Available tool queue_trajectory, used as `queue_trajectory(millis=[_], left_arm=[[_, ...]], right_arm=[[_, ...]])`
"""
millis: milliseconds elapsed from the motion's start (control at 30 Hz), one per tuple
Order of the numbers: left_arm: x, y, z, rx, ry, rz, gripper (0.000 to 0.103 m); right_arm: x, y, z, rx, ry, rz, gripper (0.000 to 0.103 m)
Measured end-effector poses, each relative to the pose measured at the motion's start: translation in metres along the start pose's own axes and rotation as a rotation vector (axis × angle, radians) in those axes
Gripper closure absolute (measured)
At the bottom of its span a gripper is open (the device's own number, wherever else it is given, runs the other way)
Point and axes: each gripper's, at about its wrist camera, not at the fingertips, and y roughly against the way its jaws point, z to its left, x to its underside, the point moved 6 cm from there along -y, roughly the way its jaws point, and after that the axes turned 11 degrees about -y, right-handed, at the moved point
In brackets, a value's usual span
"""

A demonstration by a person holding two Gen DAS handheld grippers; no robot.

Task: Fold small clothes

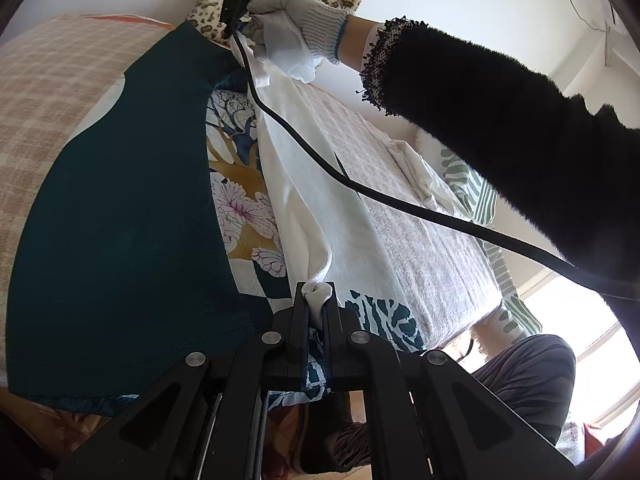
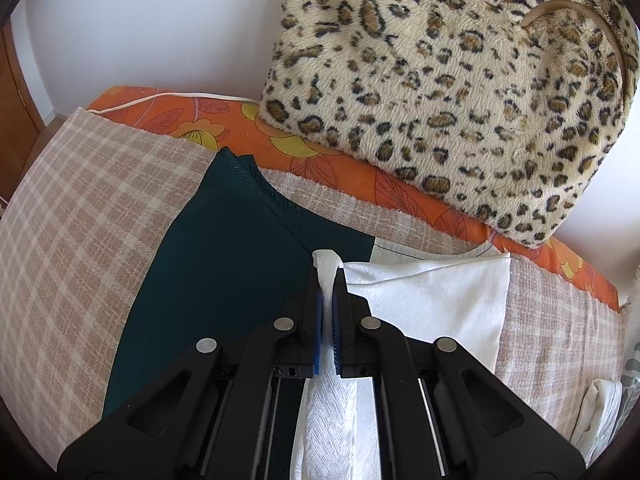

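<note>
Here you have the white garment (image 1: 320, 200) pinched at two points and stretched between them, which is why it runs as a taut band above the bed instead of lying flat. Your left gripper (image 1: 317, 300) is pressed together on a bunched knot of the white cloth, and your right gripper (image 2: 328, 276) is likewise closed on a twisted corner of it; from the left wrist view your gloved right hand (image 1: 296, 16) holds that end up near the far edge of the bed. Holding both ends this way looks meant to straighten one edge so the cloth can be laid down as a clean fold. In the right wrist view a flat part of the white garment rests just past the fingers, over the plaid blanket (image 2: 92, 208). A dark green garment (image 1: 120, 220) lies spread on the bed beside it, partly under the white one, with a flowered cloth (image 1: 240, 200) between them. A leopard-print cushion (image 2: 460, 92) stands against the wall at the far edge, on an orange flowered sheet (image 2: 224, 124). The black cable (image 1: 400, 200) from your right gripper crosses over the white cloth and could snag it.
</note>
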Motion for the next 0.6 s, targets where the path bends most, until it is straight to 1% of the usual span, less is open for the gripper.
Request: queue_trajectory(millis=[67, 100, 133, 200, 267, 333, 400, 467, 533, 567, 600], left_arm=[[0.001, 0.0, 0.002, -0.006, 0.012, 0.019, 0.097], [0.001, 0.001, 0.003, -0.017, 0.013, 0.024, 0.093], [0.001, 0.002, 0.004, -0.025, 0.013, 0.029, 0.092], [0.001, 0.007, 0.005, -0.032, 0.008, 0.041, 0.09], [-0.001, 0.015, 0.002, -0.046, -0.018, 0.031, 0.09], [-0.005, 0.026, 0.0, -0.053, -0.044, 0.017, 0.09], [-0.009, 0.038, 0.001, -0.061, -0.066, 0.009, 0.09], [-0.014, 0.051, 0.004, -0.08, -0.092, 0.008, 0.089], [-0.021, 0.064, 0.011, -0.097, -0.106, 0.011, 0.089], [-0.025, 0.072, 0.017, -0.102, -0.106, 0.016, 0.085], [-0.029, 0.08, 0.024, -0.109, -0.106, 0.019, 0.084]], right_arm=[[-0.001, 0.001, 0.006, -0.105, -0.03, 0.029, 0.097], [-0.002, 0.006, 0.008, -0.162, -0.056, 0.038, 0.09], [-0.004, 0.013, 0.008, -0.218, -0.087, 0.037, 0.075], [-0.011, 0.034, 0.0, -0.304, -0.132, -0.002, 0.058], [-0.015, 0.056, -0.015, -0.337, -0.159, -0.051, 0.057], [-0.013, 0.072, -0.035, -0.367, -0.2, -0.065, 0.057], [-0.004, 0.083, -0.059, -0.381, -0.252, -0.072, 0.057], [0.016, 0.085, -0.079, -0.394, -0.309, -0.037, 0.057], [0.042, 0.083, -0.09, -0.392, -0.338, 0.002, 0.057], [0.056, 0.081, -0.094, -0.385, -0.341, 0.02, 0.057], [0.068, 0.079, -0.095, -0.387, -0.344, 0.037, 0.056]])
